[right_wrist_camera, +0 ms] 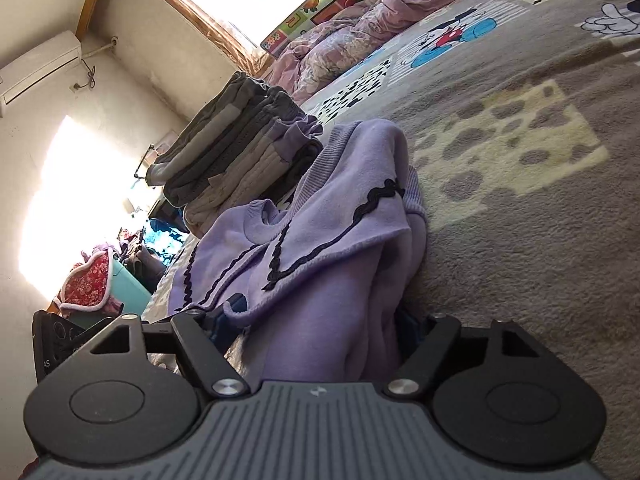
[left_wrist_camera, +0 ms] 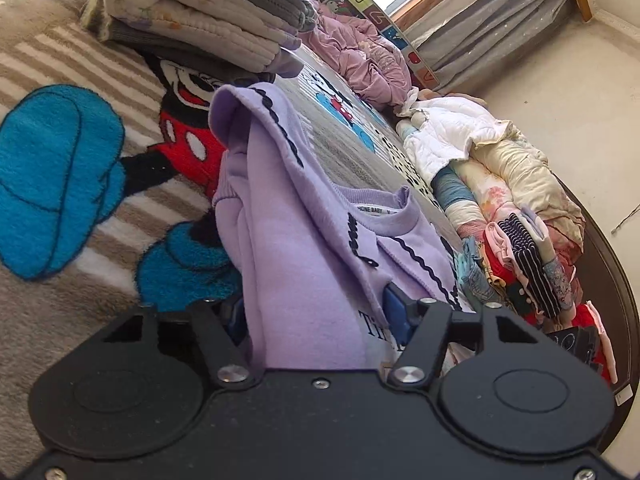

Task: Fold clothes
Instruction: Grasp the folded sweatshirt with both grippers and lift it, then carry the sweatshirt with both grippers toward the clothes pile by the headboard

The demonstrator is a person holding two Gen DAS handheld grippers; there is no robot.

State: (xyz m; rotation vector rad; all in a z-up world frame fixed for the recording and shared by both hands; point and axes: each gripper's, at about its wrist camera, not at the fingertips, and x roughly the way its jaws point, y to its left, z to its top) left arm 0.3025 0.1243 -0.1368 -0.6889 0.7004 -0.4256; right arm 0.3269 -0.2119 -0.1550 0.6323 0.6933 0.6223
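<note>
- Black gripper bodies fill the bottom of both tilted views, each with lilac cloth bunched between its fingers.
- Left gripper (left_wrist_camera: pixel 320 320): a thick fold of the lilac sweatshirt (left_wrist_camera: pixel 304 248) passes between its blue-padded fingers (left_wrist_camera: pixel 394 312); the cloth hides whether the pads press on it, so I cannot tell if it is clamped.
- Right gripper (right_wrist_camera: pixel 316 328): the same sweatshirt (right_wrist_camera: pixel 332 240) is gathered between its fingers; again the grip cannot be told.
- Sweatshirt: lilac with a black wavy trim, a ribbed neck and a white label, partly doubled over, lying on the bed blanket (right_wrist_camera: pixel 520 240).
- Blanket: grey-brown plush with cartoon mouse prints and a yellow spotted patch.
- Just beyond the sweatshirt stands a stack of folded clothes (left_wrist_camera: pixel 208 12) in grey, white and purple.
- Farther off lie a crumpled pink quilt (right_wrist_camera: pixel 360 20) and a heap of mixed clothes (left_wrist_camera: pixel 500 208) by the bed's edge.
</note>
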